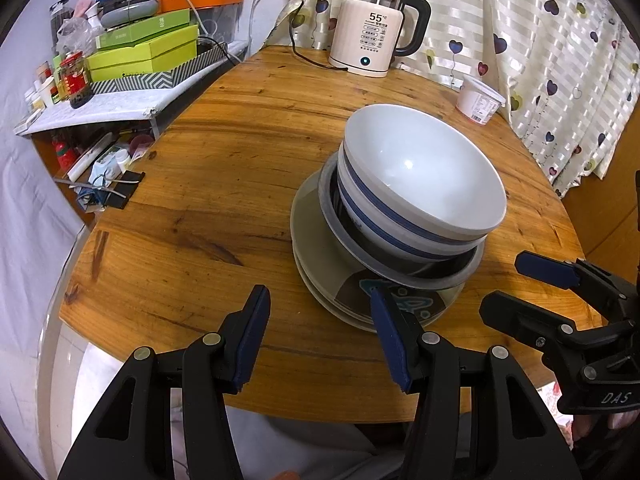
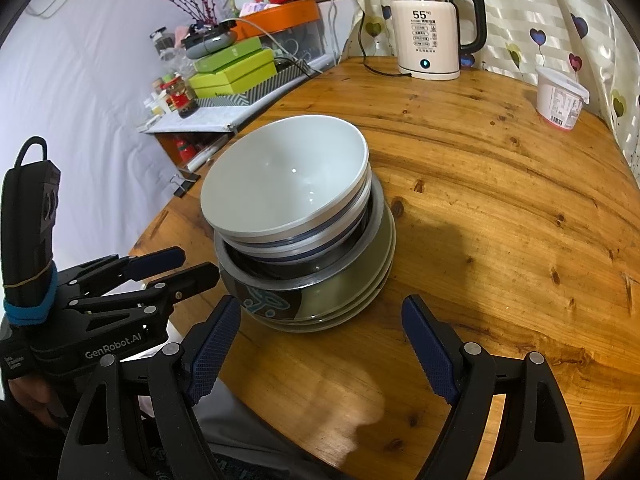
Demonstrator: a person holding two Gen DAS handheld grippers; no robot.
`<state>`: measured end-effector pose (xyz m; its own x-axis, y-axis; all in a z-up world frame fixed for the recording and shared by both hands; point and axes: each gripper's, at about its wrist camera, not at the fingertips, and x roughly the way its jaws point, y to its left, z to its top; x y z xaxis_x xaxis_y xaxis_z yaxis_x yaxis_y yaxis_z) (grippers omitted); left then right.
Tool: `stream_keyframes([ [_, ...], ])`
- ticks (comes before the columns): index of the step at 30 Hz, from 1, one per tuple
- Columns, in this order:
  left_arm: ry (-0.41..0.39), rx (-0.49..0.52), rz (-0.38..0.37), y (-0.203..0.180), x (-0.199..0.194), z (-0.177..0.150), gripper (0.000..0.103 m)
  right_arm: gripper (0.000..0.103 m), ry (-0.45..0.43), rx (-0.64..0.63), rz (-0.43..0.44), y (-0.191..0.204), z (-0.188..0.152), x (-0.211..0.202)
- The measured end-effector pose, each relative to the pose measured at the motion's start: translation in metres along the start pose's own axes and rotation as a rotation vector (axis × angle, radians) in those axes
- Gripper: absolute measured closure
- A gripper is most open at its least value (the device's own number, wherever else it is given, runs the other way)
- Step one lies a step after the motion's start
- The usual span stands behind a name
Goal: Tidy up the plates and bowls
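My left gripper (image 1: 320, 332) and right gripper (image 2: 320, 352) gape, holding nothing, by the table's (image 2: 500, 208) near edge before the stacked bowls (image 2: 284, 184) (nested on plates (image 2: 352, 296)).

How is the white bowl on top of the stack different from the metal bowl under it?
The white bowl is glossy ceramic, while the metal bowl is dull grey steel. The white bowl sits tilted, nested with another bowl that has a blue band; the metal bowl rests level on the plates. The metal bowl's rim is wider. Both are round, open side up, and belong to one stack.
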<state>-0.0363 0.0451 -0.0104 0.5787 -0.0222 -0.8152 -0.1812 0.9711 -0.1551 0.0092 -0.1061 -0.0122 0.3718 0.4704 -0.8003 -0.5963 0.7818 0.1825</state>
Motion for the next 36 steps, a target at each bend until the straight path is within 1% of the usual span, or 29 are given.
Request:
stream_keyframes([
  [20, 0.007, 0.003, -0.003, -0.0005, 0.0008, 0.0006, 0.05, 0.019, 0.002, 0.001, 0.001, 0.0011, -0.0011, 0.0005],
  [36, 0.009, 0.024, 0.013, -0.0042, 0.0007, 0.0009, 0.05, 0.019, 0.001, 0.0, 0.003, 0.0022, -0.0024, 0.0013],
])
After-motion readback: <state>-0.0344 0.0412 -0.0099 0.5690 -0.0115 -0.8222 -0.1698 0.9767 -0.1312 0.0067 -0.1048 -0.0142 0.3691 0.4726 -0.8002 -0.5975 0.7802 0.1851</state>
